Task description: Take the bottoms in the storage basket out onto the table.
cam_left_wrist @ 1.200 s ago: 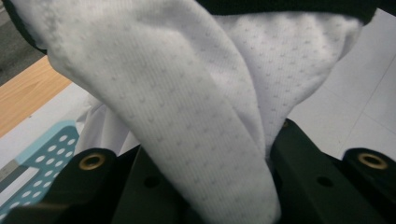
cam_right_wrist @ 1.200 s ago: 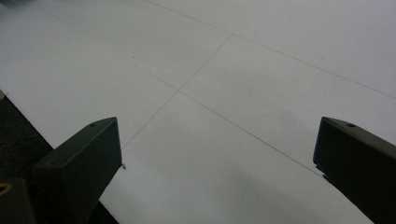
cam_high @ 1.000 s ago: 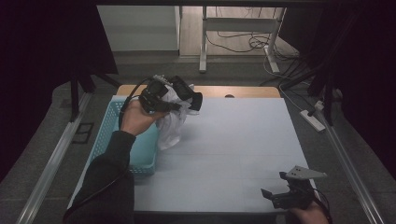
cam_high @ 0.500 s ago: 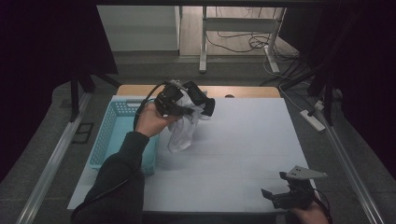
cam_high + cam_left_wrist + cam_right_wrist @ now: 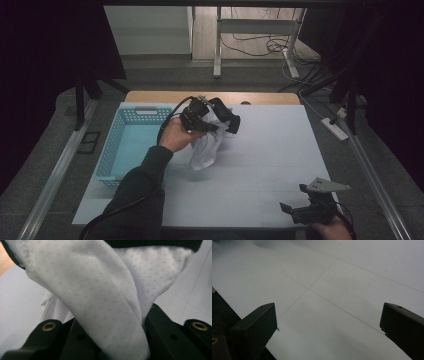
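A white garment (image 5: 205, 147) with a black edge hangs from my left gripper (image 5: 216, 126), held above the middle of the white table (image 5: 260, 165); its lower end reaches down to the table top. In the left gripper view the dotted white cloth (image 5: 105, 302) is bunched and pinched between the two black jaws, which are shut on it. My right gripper (image 5: 296, 210) rests low at the table's near right corner. In the right gripper view its gripper (image 5: 329, 322) stands open, jaws wide apart over bare table, nothing between them.
A light blue plastic basket (image 5: 116, 145) stands at the table's left side, just left of the left hand. A wooden strip (image 5: 150, 96) runs along the far edge. Metal rails flank the table, and a power strip (image 5: 336, 128) lies on the floor at the right.
The left hand has carried the hanging garment rightward and lower, from over the basket's edge to above the table's middle. The right gripper has stayed put.
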The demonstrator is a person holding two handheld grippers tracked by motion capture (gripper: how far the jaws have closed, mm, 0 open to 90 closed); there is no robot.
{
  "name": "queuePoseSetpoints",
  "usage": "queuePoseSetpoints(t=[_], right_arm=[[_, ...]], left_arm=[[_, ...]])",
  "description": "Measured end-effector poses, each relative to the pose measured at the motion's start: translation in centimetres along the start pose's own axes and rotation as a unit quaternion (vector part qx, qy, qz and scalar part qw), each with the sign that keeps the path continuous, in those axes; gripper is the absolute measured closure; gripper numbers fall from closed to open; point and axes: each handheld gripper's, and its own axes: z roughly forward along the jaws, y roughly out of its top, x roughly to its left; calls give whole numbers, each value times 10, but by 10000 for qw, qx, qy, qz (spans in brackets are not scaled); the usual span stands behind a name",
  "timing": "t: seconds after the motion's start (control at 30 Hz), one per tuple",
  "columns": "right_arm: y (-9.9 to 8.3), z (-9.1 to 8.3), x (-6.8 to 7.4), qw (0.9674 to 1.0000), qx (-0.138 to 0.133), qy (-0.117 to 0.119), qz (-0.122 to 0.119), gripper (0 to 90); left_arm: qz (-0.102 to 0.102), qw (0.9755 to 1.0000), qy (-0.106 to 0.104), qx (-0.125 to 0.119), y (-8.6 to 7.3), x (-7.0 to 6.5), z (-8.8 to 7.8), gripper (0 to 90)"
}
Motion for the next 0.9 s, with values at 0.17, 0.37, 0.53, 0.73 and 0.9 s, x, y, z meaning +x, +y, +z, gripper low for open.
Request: queuePoseSetpoints(t=[0.17, 0.37, 0.53, 0.73, 0.9], right_arm=[[0, 0, 0, 10000, -1, 4, -1, 13], [0, 0, 0, 10000, -1, 8, 5, 13], [0, 0, 0, 10000, 3, 12, 2, 13], [0, 0, 0, 10000, 11, 12, -13, 13], [0, 0, 0, 10000, 18, 7, -8, 14]], left_arm=[[-4, 9999, -27, 121, -2, -2, 20, 769], [-52, 9997, -56, 250, -8, 0, 41, 765], [-8, 9994, -33, 336, -11, -2, 52, 765], [-39, 9994, -99, 318, -15, -2, 62, 764], [-168, 9991, -227, 323, -18, 0, 73, 762]])
